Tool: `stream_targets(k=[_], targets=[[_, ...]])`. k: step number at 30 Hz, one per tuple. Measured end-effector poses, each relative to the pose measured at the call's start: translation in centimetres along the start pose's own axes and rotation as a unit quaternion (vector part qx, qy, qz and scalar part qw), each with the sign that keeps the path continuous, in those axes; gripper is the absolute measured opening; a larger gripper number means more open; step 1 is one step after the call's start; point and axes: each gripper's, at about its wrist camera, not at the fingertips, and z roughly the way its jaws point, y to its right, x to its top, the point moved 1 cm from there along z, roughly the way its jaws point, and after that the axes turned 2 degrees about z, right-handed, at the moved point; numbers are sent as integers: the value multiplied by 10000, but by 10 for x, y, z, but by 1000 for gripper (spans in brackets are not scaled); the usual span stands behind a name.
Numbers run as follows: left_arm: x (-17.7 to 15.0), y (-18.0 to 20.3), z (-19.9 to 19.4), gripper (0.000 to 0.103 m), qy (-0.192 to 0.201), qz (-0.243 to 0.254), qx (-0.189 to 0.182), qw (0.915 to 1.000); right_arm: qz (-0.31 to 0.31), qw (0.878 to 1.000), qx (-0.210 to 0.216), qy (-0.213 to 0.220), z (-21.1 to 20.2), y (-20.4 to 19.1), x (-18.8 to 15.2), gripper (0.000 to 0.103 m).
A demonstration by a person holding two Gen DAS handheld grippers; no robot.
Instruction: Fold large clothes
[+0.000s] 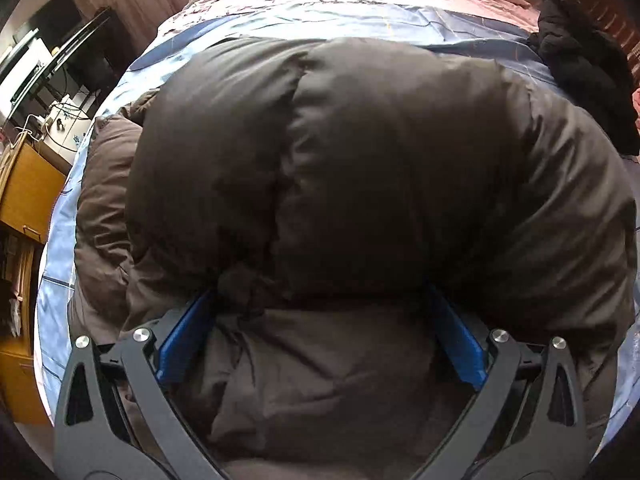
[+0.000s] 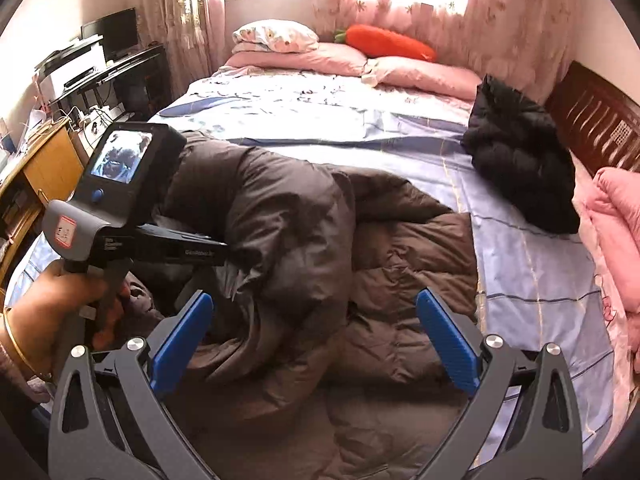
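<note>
Brown puffy coat half folded on the bed, both grippers over it.

Right gripper [image 2: 314,316] hangs above the coat [image 2: 384,280], jaws spread wide, nothing between them. To its left a hand [image 2: 52,304] grips the left gripper [image 1: 320,312], whose jaws are wide too, with a fat fold of the coat bulging between them; the fingertips are buried under the fabric, so whether they are pinching it I cannot tell. The coat lies along the near side of the bed [image 2: 520,264], on its blue checked sheet. Farther right sits a black jacket [image 2: 520,156], well apart. At the head, pink pillows [image 2: 304,56] and a carrot cushion [image 2: 388,44].
</note>
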Motion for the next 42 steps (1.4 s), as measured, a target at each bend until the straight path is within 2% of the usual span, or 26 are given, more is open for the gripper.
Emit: stream_targets(k=[6, 9, 13, 17, 19, 21, 22, 24, 28, 31, 33, 36, 38, 40, 42], targets=[[-11, -14, -47, 101, 401, -471, -552, 9966, -27, 9998, 172, 34, -7, -7, -1, 102], [-24, -26, -72, 101, 410, -643, -708, 9946, -87, 9995, 305, -47, -6, -17, -5, 102], [-46, -40, -87, 101, 153, -570, -438, 9973, -217, 9965, 723, -351, 5, -35, -19, 102], [-75, -54, -93, 101, -38, -624, -580, 9964, -195, 9926, 1059, -557, 13, -46, -27, 102], [-86, -57, -89, 101, -151, -497, -505, 9974, -235, 9919, 1070, -639, 18, -51, -29, 102], [-94, -55, -69, 101, -507, -153, -41, 9986, -239, 9932, 826, -781, 26, -51, -31, 102], [-98, -55, -62, 101, -657, -90, 63, 9978, -150, 9935, 765, -825, 29, -47, -32, 102], [-105, -58, -54, 101, -884, -167, 82, 9959, 203, 9922, 885, -852, 31, -33, -29, 102], [-100, -59, -69, 101, -699, -262, -6, 9972, 1510, 9779, 1237, -745, 31, 28, -14, 102], [-98, -49, -74, 101, -660, -141, 8, 9977, 2416, 9584, 1379, -641, 39, 72, -4, 102], [-98, -39, -79, 101, -589, 43, 38, 9982, 2635, 9504, 1585, -475, 47, 83, 8, 102], [-101, -25, -89, 101, -462, 306, 14, 9985, 2492, 9523, 1717, -402, 63, 78, 28, 102], [-100, -21, -89, 101, -490, 375, -118, 9980, 2607, 9432, 1927, -727, 92, 72, 43, 102], [-100, -19, -83, 101, -672, 316, -217, 9970, 2818, 9270, 2200, -1137, 125, 65, 53, 99], [-100, -21, -76, 101, -838, 163, -326, 9958, 2727, 9256, 2140, -1521, 156, 53, 71, 98]])
